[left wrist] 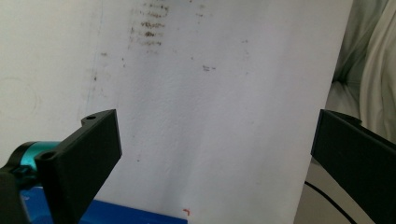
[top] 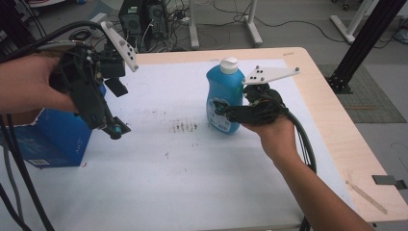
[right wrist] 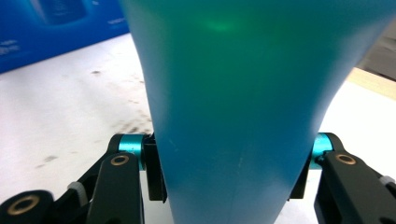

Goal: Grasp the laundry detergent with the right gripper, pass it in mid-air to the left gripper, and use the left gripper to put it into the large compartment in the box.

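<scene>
My left tongs [top: 111, 126] hang with jaws wide apart above the white mat [top: 159, 163], just beside the blue box [top: 53, 139] at the table's left edge. My right tongs [top: 222, 109] are clamped on the upright blue detergent bottle [top: 224, 96] mid-table.

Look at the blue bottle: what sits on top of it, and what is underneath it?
A white cap tops the blue bottle, which the right gripper clamps low on its body. The bottle stands on the white mat; the patch of mat under its base is covered.
</scene>
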A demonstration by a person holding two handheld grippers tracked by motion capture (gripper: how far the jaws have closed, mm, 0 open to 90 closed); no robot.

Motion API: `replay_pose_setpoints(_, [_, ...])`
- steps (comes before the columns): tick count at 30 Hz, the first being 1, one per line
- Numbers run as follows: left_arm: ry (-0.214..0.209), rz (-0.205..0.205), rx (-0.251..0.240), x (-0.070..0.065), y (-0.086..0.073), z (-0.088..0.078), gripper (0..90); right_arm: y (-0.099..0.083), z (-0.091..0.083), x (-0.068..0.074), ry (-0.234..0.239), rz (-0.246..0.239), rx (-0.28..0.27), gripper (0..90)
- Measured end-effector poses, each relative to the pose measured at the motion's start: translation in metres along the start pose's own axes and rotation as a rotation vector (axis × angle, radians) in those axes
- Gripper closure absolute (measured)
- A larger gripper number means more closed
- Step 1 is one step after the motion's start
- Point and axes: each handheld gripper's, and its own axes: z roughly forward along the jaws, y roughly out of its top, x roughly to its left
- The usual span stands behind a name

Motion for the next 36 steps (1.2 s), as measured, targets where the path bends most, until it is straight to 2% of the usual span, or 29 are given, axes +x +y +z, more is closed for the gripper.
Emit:
replay_pose_setpoints(1, [0.0, 0.0, 0.0, 0.0, 0.0, 0.0, 1.7, 0.0, 0.0, 0.0, 0.0, 0.0, 0.0, 46.9])
replay_pose_setpoints(2, [0.0, 0.01, -0.001, -0.001, 0.002, -0.002, 1.7, 0.002, -0.002, 0.001, 0.021, -0.01, 0.0, 46.9])
replay_pose_setpoints(3, [0.0, 0.019, -0.005, -0.003, 0.004, -0.003, 1.7, 0.007, -0.005, 0.002, 0.065, -0.032, -0.001, 46.7])
replay_pose_setpoints(4, [0.0, 0.019, -0.005, -0.003, 0.004, -0.003, 1.7, 0.007, -0.005, 0.002, 0.065, -0.032, -0.001, 46.7])
replay_pose_setpoints(5, [-0.002, 0.028, -0.008, -0.004, 0.006, -0.005, 1.7, 0.011, -0.009, 0.003, 0.123, -0.055, -0.009, 46.6])
replay_pose_setpoints(6, [-0.001, 0.035, -0.011, -0.005, 0.008, -0.006, 1.7, 0.011, -0.009, 0.003, 0.123, -0.055, -0.009, 46.6])
replay_pose_setpoints(8, [-0.004, 0.046, -0.018, -0.007, 0.011, -0.007, 1.7, 0.014, -0.011, 0.004, 0.173, -0.064, -0.01, 46.6])
replay_pose_setpoints(9, [-0.001, 0.051, -0.018, -0.008, 0.012, -0.008, 1.7, 0.017, -0.015, 0.006, 0.202, -0.084, -0.009, 46.6])
replay_pose_setpoints(10, [0.0, 0.054, -0.015, -0.008, 0.014, -0.009, 1.7, 0.017, -0.015, 0.006, 0.202, -0.084, -0.009, 46.6])
replay_pose_setpoints(11, [0.0, 0.058, -0.024, -0.009, 0.016, -0.01, 1.7, 0.02, -0.018, 0.008, 0.232, -0.106, -0.009, 46.6])
replay_pose_setpoints(13, [0.002, 0.061, -0.026, -0.01, 0.018, -0.011, 1.7, 0.021, -0.02, 0.009, 0.246, -0.113, -0.009, 46.6])
replay_pose_setpoints(14, [0.0, 0.069, -0.031, -0.011, 0.021, -0.013, 1.7, 0.025, -0.023, 0.012, 0.294, -0.132, -0.014, 46.6])
replay_pose_setpoints(20, [-0.003, 0.1, -0.034, -0.016, 0.033, -0.017, 1.7, 0.032, -0.027, 0.02, 0.415, -0.181, 0.001, 46.6])
replay_pose_setpoints(23, [-0.004, 0.113, -0.029, -0.017, 0.038, -0.018, 1.7, 0.034, -0.028, 0.023, 0.442, -0.195, 0.01, 46.6])
replay_pose_setpoints(27, [-0.007, 0.139, -0.028, -0.021, 0.049, -0.02, 1.7, 0.04, -0.028, 0.03, 0.488, -0.242, 0.024, 46.6])
replay_pose_setpoints(36, [-0.015, 0.17, -0.022, -0.025, 0.067, -0.02, 1.7, 0.046, -0.027, 0.035, 0.529, -0.273, 0.032, 46.6])
